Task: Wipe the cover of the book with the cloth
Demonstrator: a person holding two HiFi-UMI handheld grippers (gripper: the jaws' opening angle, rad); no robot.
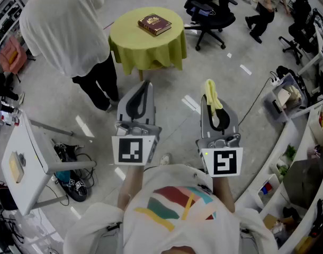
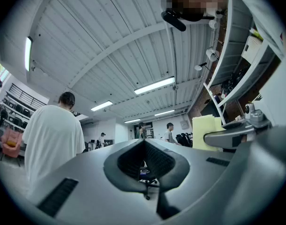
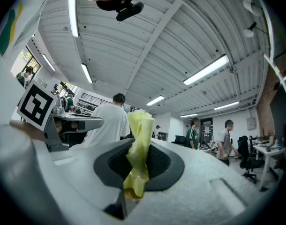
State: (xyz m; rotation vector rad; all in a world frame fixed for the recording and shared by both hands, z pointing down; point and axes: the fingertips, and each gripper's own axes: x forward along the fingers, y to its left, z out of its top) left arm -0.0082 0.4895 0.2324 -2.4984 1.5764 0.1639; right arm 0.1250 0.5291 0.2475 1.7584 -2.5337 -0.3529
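Right gripper [image 1: 209, 91] is clamping the yellow cloth [image 1: 212, 96]; left gripper [image 1: 145, 84] is hanging clenched, empty. The book [image 1: 154, 24], title unreadable, is lying toward the table's [image 1: 124, 38] right edge, beyond bare floor [image 1: 214, 67].

My left claw [image 1: 144, 87] and right claw [image 1: 208, 96] are pale grey moulded shells with black ribbed pads set in dark teardrop openings. Each carries a white cube, left cube [image 1: 134, 150] and right cube [image 1: 221, 162], printed with black square markers. My shirt [image 1: 172, 208] is white with red, green and yellow stripes.
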